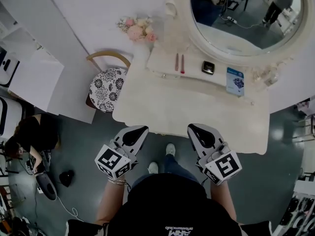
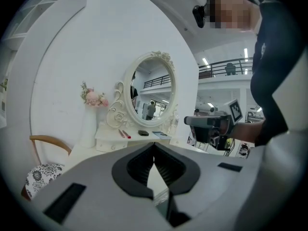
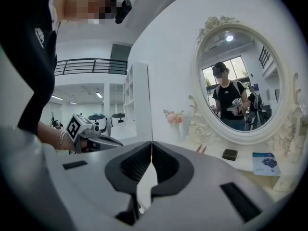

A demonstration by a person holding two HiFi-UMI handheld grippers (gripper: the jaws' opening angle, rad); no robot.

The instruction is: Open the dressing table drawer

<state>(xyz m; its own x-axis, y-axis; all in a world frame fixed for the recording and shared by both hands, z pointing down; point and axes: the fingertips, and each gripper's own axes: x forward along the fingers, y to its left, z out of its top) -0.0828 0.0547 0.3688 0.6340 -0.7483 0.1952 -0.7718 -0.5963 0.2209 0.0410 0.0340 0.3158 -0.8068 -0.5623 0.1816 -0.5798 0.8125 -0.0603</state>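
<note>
The cream dressing table [image 1: 147, 107] stands ahead of me, with an oval mirror [image 1: 246, 18] at its back right. Under the mirror, a raised shelf carries a small drawer front with a knob [image 2: 110, 147]. My left gripper [image 1: 142, 130] and right gripper [image 1: 191, 128] hover side by side just short of the table's near edge and touch nothing. The left gripper [image 2: 154, 146] is shut and empty. The right gripper [image 3: 152, 144] is also shut with nothing between its jaws. From the head view I see no drawer front below the tabletop.
On the shelf lie two thin sticks [image 1: 179, 63], a black compact [image 1: 208, 67] and a blue booklet [image 1: 235, 80]. A vase of pink flowers [image 1: 138, 29] stands at the back left. A chair with a patterned seat [image 1: 108, 85] stands left of the table. A person [image 1: 29, 136] sits on the floor at far left.
</note>
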